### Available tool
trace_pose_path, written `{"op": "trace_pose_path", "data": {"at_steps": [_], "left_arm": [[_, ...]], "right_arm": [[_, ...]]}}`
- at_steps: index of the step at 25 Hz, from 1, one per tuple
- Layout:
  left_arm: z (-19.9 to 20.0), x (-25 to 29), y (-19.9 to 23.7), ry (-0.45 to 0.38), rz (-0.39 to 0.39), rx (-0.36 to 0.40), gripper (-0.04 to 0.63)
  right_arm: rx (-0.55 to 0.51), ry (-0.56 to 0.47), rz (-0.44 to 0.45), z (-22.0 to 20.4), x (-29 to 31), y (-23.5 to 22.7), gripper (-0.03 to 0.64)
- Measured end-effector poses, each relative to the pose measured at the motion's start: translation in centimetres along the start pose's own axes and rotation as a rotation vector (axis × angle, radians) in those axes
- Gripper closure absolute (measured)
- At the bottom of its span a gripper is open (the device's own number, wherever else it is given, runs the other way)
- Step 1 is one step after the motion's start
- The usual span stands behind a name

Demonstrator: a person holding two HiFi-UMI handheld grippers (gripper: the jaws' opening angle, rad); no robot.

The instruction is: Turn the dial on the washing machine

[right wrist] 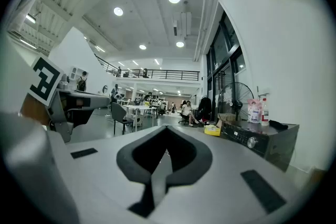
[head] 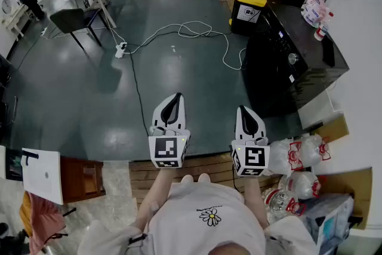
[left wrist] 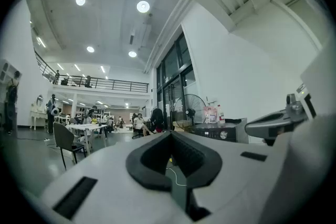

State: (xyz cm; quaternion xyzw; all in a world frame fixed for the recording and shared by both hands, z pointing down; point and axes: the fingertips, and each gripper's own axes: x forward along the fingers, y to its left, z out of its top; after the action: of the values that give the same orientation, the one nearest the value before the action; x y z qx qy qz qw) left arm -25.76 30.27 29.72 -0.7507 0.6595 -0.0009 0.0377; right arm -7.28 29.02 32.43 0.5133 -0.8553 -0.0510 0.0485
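The dial (head: pixel 293 58) is sitting on the control panel of the black washing machine (head: pixel 310 45), which is standing ahead and to the right of both claws, well apart from them. The right claw (head: pixel 245 110) is hovering nearer the washing machine than the left claw (head: pixel 177 97). Both claws are pointing forward, clenched tip to tip and gripping nothing.

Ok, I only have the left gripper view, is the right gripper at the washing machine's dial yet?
Observer: No, the head view shows a stretch of floor between the right gripper and the dial.
Operator: Are its jaws open?
Observer: Together, with nothing between them, per the right gripper view.
Operator: Anything low down near the person?
Observer: Wrapped water bottles lie just right of the right gripper.
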Motion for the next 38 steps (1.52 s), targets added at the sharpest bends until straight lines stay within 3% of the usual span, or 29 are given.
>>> {"op": "trace_pose_path", "data": {"at_steps": [9, 14, 20, 25, 38], "left_arm": [[-0.2, 0.3, -0.7, 0.002, 0.021, 0.002, 0.597], [-0.4, 0.3, -1.0, -0.001, 0.043, 0.007, 0.597], [-1.3, 0.6, -2.1, 0.001, 0.07, 0.0, 0.597], [-1.4, 1.2, -2.7, 0.017, 0.067, 0.003, 0.597], [-1.7, 11.9, -3.4, -0.02, -0.038, -0.021, 0.597]], "right_arm": [[0.051, 0.003, 0.006, -0.7, -0.2, -1.6, 0.614], [0.027, -0.021, -0.012, -0.5, -0.4, -2.7, 0.614], [-0.033, -0.033, 0.029, -1.2, -0.7, -3.2, 0.614], [-0.009, -0.015, 0.054, -1.7, -1.0, -3.3, 0.614], [-0.01, -0.016, -0.009, -2.0, 6.1, -7.9, 0.614]]}}
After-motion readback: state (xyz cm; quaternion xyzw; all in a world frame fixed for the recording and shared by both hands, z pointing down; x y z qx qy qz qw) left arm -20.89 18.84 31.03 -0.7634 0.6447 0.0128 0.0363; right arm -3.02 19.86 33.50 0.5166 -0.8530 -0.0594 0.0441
